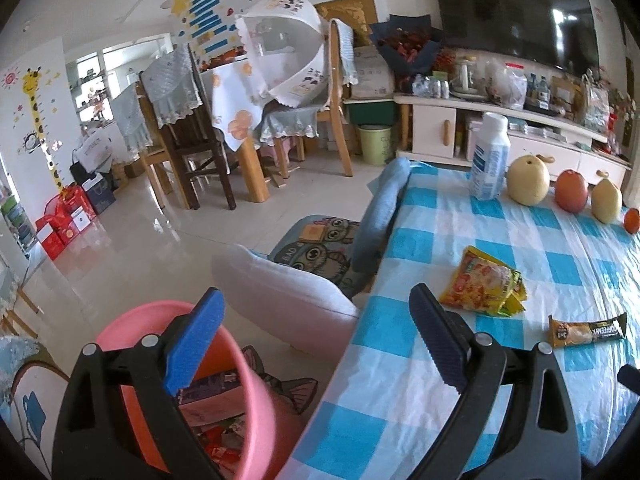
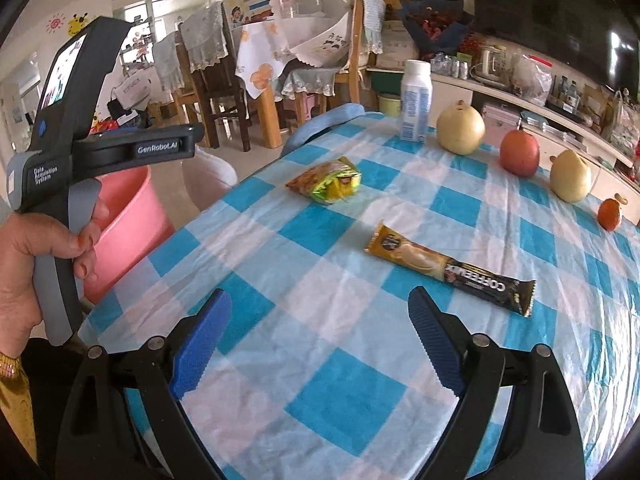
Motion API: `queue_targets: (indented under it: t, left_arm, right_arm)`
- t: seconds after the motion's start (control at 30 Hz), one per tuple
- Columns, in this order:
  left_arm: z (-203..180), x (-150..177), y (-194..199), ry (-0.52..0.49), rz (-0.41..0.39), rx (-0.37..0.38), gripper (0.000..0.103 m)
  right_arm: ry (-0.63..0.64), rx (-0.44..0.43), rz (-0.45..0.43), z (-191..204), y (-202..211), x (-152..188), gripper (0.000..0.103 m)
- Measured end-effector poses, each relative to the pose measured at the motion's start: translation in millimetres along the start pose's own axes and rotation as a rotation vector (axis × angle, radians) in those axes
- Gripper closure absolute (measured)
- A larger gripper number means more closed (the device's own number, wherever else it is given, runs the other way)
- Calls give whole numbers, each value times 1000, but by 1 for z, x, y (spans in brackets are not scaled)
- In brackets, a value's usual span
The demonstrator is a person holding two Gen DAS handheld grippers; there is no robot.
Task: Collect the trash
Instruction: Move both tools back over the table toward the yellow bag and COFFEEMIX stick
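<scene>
both tongs (image 1: 316, 332) (image 2: 320, 340) gape empty over two wrappers (image 2: 450, 268); pink bucket (image 1: 256, 392) seemingly holds trash.

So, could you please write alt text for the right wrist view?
An open, empty right gripper hovers over a blue-checked tablecloth where a coffee sachet and a crumpled snack wrapper lie. Behind stand a bottle and fruit; at left, a hand holds the other gripper beside a pink bucket.

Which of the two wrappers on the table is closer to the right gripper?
The long coffee mix sachet, lying just beyond the right gripper; the crumpled yellow snack wrapper sits farther back.
</scene>
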State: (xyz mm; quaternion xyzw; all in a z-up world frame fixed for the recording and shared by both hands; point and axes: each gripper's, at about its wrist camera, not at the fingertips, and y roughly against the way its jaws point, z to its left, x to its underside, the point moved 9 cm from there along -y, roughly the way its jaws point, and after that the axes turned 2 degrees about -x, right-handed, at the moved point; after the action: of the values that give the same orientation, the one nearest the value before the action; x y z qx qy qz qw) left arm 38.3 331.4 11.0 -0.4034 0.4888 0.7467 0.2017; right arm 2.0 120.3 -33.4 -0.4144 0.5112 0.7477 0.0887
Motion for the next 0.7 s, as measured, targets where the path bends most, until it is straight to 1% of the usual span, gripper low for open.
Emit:
queue_targets:
  t: [0.23, 0.33, 0.43, 0.6, 0.7]
  left_arm:
    - [-27, 0, -2, -63, 3, 8, 9]
    - [-39, 1, -4, -83, 9, 21, 9]
    - [-50, 3, -5, -99, 18, 43, 9]
    - [-70, 7, -7, -123, 30, 98, 9]
    - [-82, 9, -9, -131, 40, 141, 9]
  right_arm:
    - [-34, 5, -5, -29, 3, 1, 14]
    - [-56, 12, -1, -52, 5, -1, 14]
    - [-83, 25, 7, -79, 5, -1, 14]
    - [-99, 60, 60, -128, -6, 5, 14]
    - [-92, 52, 84, -140, -14, 8, 14]
